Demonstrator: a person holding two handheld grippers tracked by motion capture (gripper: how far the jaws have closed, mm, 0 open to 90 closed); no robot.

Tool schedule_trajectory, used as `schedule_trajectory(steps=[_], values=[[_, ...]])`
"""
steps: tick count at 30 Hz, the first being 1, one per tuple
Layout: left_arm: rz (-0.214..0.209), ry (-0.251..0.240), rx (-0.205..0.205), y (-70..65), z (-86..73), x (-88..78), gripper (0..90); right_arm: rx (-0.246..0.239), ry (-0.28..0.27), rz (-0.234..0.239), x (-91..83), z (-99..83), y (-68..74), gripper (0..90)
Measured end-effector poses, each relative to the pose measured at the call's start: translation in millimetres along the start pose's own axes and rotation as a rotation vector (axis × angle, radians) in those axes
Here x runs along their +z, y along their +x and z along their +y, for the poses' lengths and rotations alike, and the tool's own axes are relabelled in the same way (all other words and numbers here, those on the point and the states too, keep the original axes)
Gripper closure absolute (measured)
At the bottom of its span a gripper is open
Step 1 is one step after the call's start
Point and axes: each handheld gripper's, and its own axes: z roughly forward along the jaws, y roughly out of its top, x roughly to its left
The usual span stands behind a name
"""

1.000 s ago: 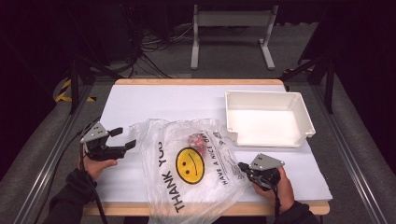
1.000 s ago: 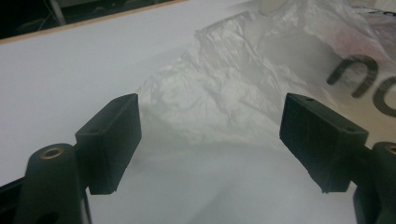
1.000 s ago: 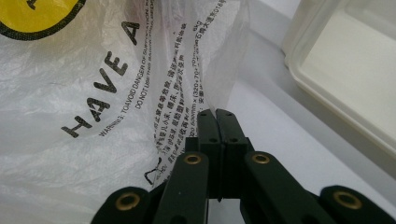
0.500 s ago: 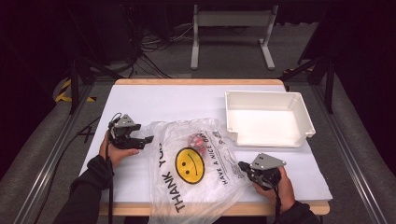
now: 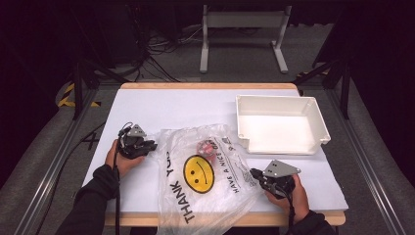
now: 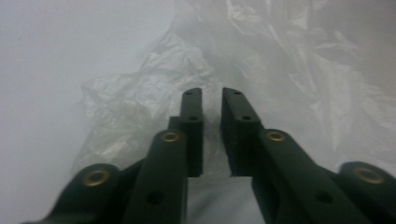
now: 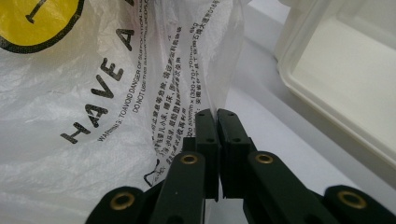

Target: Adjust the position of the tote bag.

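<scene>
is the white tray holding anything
No, the white tray sits bare inside, to the right of the plastic bag.

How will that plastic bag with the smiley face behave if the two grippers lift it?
Probably floppy: the plastic bag lies crumpled and wrinkled on the table, so it should sag and fold between the left gripper and right gripper. Likely very light, being thin enough to see through. The small red thing inside may slide toward the lowest point.
</scene>
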Motion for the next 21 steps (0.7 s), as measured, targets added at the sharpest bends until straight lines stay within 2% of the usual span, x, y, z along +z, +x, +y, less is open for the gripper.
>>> schedule_trajectory(steps=[2, 3, 4, 6, 8, 11, 15, 17, 21], values=[[0.009, 0.001, 0.001, 1.9, -2.9, -2.7, 90.0, -0.001, -0.002, -0.005, -0.2, 1.0, 0.1, 89.8], [0.006, 0.000, -0.012, 2.9, -4.8, -4.5, 90.0, -0.005, -0.002, -0.010, -0.2, 1.8, 0.0, 90.0], [0.025, 0.005, -0.012, 4.8, -7.6, -7.6, 90.0, -0.008, -0.004, -0.012, -0.2, 3.1, -0.6, 90.0], [0.033, 0.008, -0.016, 9.0, -13.2, -13.5, 90.0, -0.010, -0.007, -0.024, -0.2, 6.3, -2.1, 90.0], [0.041, -0.001, -0.044, 13.6, -20.3, -19.0, 90.0, -0.006, -0.008, -0.035, 1.4, 9.1, -4.5, 90.0], [0.056, 0.006, -0.060, 18.8, -30.0, -29.3, 90.0, -0.009, -0.006, -0.055, 5.2, 13.2, -7.2, 90.0], [0.069, 0.006, -0.059, 18.1, -44.2, -42.7, 90.0, -0.013, -0.010, -0.074, 9.1, 18.7, -10.9, 90.0], [0.072, -0.005, -0.074, 18.3, -50.0, -51.3, 90.0, -0.012, -0.013, -0.079, 10.5, 21.1, -12.9, 90.0], [0.095, -0.020, -0.072, 18.3, -63.4, -64.9, 90.0, -0.012, -0.021, -0.094, 12.5, 24.3, -14.5, 90.0]])
